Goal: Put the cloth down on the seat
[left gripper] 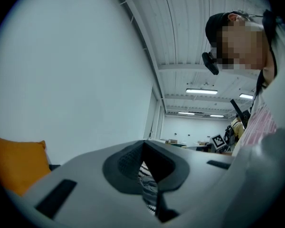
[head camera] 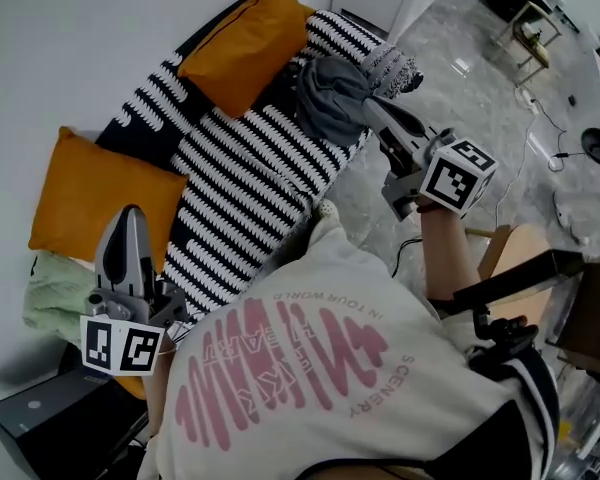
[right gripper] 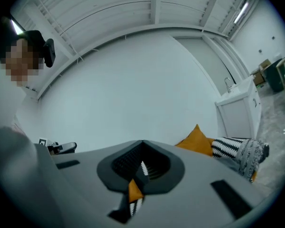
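The grey cloth [head camera: 330,96] lies bunched on the black-and-white striped seat [head camera: 250,183] of the sofa, near its right end. My right gripper [head camera: 370,108] points at the cloth from the right, its tip at the cloth's edge. Its jaws are shut, and in the right gripper view [right gripper: 142,151] nothing lies between them; only stripes and orange show past them. My left gripper [head camera: 130,216] hovers at the lower left by an orange cushion [head camera: 95,193], shut and empty. In the left gripper view [left gripper: 145,151] stripes and grey cloth [left gripper: 149,186] show beyond the jaws.
A second orange cushion [head camera: 245,43] leans on the backrest. A grey knitted throw [head camera: 392,68] hangs at the sofa's right end. A green cloth [head camera: 55,293] and a black box [head camera: 50,418] sit at lower left. A wooden chair [head camera: 535,258] stands on the marble floor at right.
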{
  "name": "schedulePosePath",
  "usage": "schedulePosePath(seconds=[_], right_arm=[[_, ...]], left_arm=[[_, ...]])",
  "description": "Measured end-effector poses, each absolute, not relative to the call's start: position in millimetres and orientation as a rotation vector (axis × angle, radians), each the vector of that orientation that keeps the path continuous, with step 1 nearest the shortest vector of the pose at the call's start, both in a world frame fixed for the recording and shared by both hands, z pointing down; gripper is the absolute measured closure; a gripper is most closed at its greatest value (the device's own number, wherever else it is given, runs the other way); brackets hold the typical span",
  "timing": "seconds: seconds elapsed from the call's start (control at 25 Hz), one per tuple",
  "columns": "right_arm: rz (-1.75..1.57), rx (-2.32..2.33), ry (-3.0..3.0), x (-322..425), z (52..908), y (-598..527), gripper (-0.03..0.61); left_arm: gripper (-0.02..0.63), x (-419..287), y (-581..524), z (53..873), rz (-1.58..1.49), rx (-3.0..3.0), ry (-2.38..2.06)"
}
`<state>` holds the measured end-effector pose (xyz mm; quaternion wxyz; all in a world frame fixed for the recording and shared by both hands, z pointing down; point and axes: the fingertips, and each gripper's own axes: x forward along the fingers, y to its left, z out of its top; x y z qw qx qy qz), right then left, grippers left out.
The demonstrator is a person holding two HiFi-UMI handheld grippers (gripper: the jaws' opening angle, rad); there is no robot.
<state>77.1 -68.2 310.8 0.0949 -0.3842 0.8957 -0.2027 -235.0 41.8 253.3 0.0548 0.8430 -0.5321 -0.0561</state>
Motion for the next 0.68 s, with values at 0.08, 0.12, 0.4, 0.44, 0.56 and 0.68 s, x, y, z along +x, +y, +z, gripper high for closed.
schedulePosePath(seconds=[0.08,0.12,0.4,0.44,0.56,0.68], right_arm=[[-0.588,-1.151,2.669,76.4,309.8,-69.1,0.568],[-0.584,-1.152,2.672,76.1,308.8,-69.5,0.568],[-0.582,-1.161,2.673,84.4,305.4,-68.5,0.568],[-0.583,-1.166,2.674,85.3,305.2,-68.8,0.568],[-0.585,-1.175,2.676,86.6,307.8,-70.1,0.568],[-0.591,-1.181,2.673,87.2,314.0,-70.8,0.568]], left_arm=[[0.612,-237.5,41.6,252.6,-0.181,2.557,-1.621],[0.612,-237.8,41.3,252.4,-0.185,2.556,-1.621],[0.612,-228.4,40.3,252.9,-0.184,2.565,-1.599],[0.612,-227.8,39.3,252.8,-0.185,2.566,-1.596],[0.612,-227.8,37.5,255.8,-0.182,2.570,-1.594],[0.612,-230.2,36.3,260.6,-0.185,2.569,-1.597]])
